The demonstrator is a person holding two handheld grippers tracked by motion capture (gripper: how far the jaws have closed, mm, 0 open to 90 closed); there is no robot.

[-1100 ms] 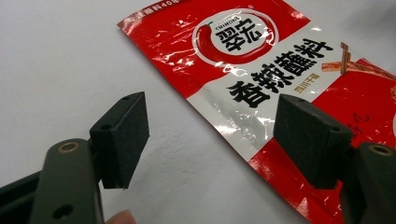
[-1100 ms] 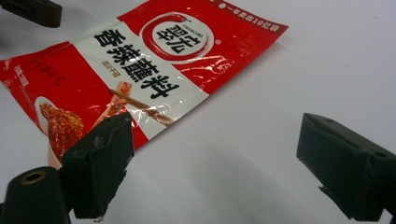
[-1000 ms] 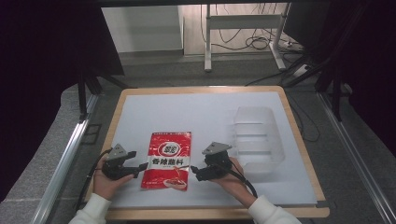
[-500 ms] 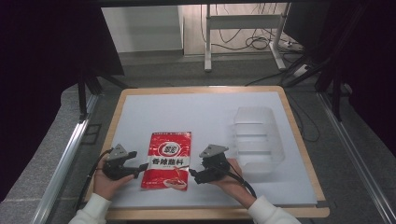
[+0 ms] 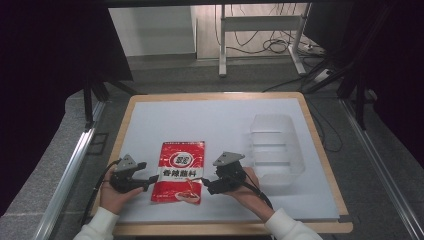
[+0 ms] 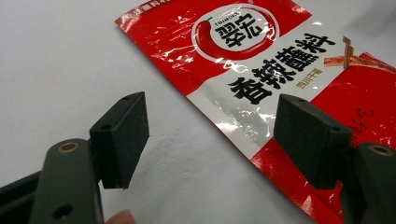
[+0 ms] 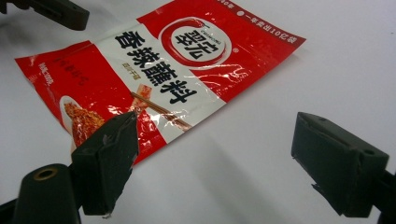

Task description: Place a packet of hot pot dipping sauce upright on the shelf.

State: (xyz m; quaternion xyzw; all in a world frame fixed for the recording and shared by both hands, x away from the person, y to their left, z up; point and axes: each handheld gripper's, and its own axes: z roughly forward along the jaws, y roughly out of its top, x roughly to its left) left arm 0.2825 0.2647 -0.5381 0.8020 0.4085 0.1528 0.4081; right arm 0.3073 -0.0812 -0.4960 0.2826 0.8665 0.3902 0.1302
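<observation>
You have the red seasoning packet [image 5: 180, 171] lying flat on the white tabletop [image 5: 210, 120], printed face up, close to the near edge and left of its middle, which puts each long side within easy reach of one hand. Your left gripper [image 5: 146, 178] sits at the packet's left side with its jaws spread wide and nothing between them; in the left gripper view one jaw hangs over bare table and the other over the packet's red lower part, so the edge runs between them, likely set up for a pinch there. Your right gripper [image 5: 205, 184] mirrors it at the packet's right side, near the lower corner, also gaping and empty; in the right gripper view its left jaw overlaps the packet's edge, though whether it touches the foil I can't tell from that angle. The clear plastic organiser [image 5: 276, 147] stands well apart toward the tabletop's right edge, empty as far as its transparent walls let you judge, and probably the place the packet is meant for.
</observation>
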